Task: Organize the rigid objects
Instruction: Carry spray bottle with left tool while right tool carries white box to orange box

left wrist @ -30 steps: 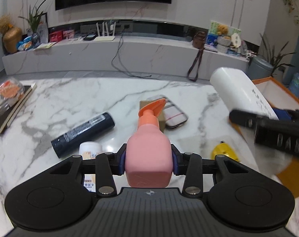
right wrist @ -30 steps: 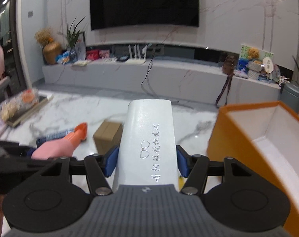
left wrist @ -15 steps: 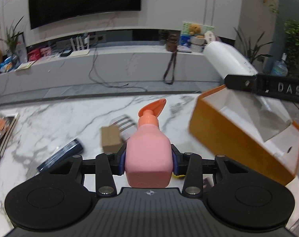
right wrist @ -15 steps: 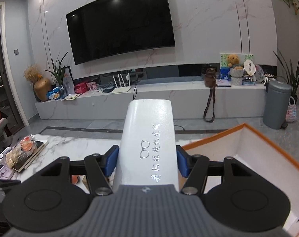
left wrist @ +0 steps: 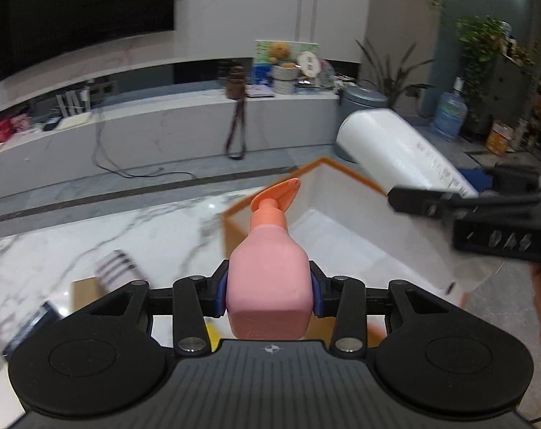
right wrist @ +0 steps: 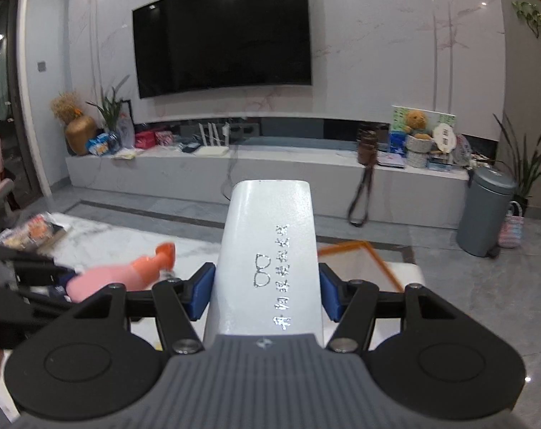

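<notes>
White Chinese-lettered case in right tongs, unlabelled pink bottle in left tongs.

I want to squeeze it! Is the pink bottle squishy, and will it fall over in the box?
Probably fairly stiff: the pink bottle keeps its shape between the left gripper's pads. Its flat base should stand in the box, though the tall pump may make it tippy.

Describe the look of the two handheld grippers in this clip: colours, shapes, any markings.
Both are matte black plastic. The left gripper and right gripper each have blue finger pads, angular linkage arms with silver rivets, two round black discs, and a ribbed body with a small round logo. The left body looks black, the right grey. Seen side-on from the left camera, the right one carries blurred pale lettering. No cables or sleeves are visible.
</notes>
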Motion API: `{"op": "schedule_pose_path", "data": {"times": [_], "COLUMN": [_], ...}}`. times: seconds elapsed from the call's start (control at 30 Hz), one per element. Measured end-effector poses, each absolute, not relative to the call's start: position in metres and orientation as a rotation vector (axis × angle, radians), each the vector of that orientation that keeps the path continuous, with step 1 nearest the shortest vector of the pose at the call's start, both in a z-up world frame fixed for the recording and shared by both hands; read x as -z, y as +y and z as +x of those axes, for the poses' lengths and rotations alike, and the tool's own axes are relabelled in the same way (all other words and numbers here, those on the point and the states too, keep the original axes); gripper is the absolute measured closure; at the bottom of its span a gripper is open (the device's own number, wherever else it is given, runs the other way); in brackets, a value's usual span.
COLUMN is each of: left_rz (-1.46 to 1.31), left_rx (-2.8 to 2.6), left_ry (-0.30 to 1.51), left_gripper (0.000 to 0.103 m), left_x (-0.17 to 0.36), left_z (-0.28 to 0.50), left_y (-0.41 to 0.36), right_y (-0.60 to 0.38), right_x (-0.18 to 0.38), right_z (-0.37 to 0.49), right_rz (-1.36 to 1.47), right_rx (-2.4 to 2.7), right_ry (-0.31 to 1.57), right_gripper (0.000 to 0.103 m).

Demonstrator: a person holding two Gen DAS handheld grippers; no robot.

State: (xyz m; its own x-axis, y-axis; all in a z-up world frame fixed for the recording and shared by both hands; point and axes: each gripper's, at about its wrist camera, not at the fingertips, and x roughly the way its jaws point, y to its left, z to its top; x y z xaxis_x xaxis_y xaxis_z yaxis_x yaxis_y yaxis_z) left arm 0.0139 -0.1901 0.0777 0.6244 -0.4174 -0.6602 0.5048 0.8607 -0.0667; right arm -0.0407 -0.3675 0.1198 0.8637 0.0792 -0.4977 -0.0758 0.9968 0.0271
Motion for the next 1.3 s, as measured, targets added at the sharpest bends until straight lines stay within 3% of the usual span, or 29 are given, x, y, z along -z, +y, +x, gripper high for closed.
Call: {"op": "schedule_pose_path", "data": {"times": [0.27,0.8,1.3], "left_rz": [0.13,0.023,0.104], "left_rx": [0.591,0.512,0.44], "left_ry": [0.777,0.954,1.018], "left_gripper": [0.055,0.055,0.056], "left_x": [-0.075,-0.039,-0.015], "left_z": [0.025,0.06,0.068], "left_y": [-0.253,-0.283,-0.304], "right_y": [-0.411,-0.439,-0.412], "right_x": [-0.099,-0.051,-0.023], "right_z": [-0.032,-0.006,0.005], "right_rz": [0.065,0.033,-0.251], "right_rx": [0.01,0.057,-0.02], "right_ry": [0.579,0.757,0.833], "right_gripper": [0.043,0.043,0.043]}}
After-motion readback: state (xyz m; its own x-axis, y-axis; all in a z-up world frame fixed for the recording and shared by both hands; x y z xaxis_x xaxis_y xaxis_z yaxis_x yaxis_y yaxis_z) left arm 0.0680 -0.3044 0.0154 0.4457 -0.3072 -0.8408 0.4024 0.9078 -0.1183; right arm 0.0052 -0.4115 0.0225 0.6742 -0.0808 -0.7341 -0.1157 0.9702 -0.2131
